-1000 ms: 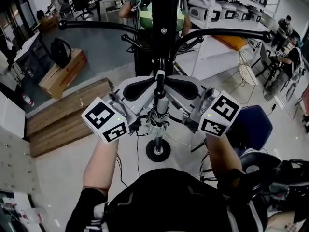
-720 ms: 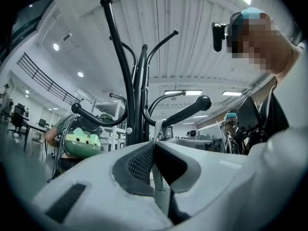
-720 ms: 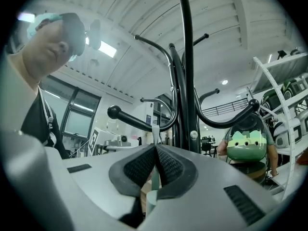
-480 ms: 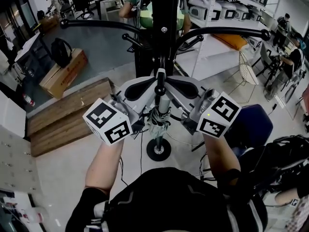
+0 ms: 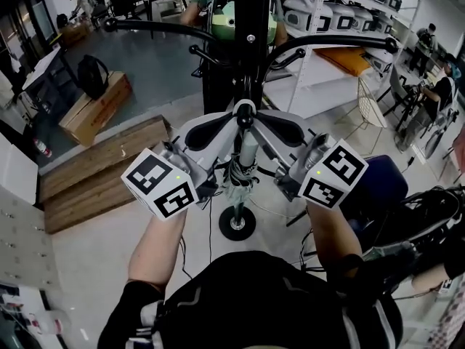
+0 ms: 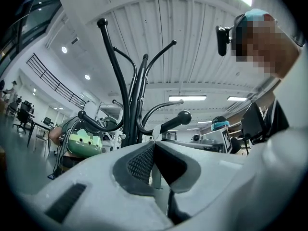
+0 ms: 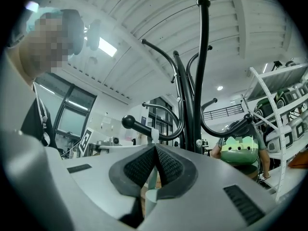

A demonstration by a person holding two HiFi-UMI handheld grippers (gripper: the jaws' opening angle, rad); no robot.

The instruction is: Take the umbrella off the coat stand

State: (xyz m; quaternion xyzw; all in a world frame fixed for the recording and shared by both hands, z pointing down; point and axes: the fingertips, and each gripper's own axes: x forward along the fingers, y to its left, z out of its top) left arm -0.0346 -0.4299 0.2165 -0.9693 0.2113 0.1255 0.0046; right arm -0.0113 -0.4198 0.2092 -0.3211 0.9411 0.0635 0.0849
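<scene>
Holding the left hand-held gripper [image 5: 219, 131] and the right hand-held gripper [image 5: 269, 129] tip to tip in front of the black coat stand [image 5: 247, 27]. Pinching the folded umbrella [image 5: 238, 174] by its pale strap [image 6: 155, 174], both pairs of jaws pressing shut on that strap from opposite sides. Looping the strap over a ball-tipped hook [image 7: 139, 127] just above the jaws. Hanging the umbrella's body straight down beneath the two grippers, close beside the stand's pole and above its round base [image 5: 237, 224].

The coat stand [image 5: 247, 20] runs off the head view's top edge; the left tongs [image 5: 231, 124] and right tongs [image 5: 256, 124] cover the umbrella's [image 5: 238, 174] handle.
</scene>
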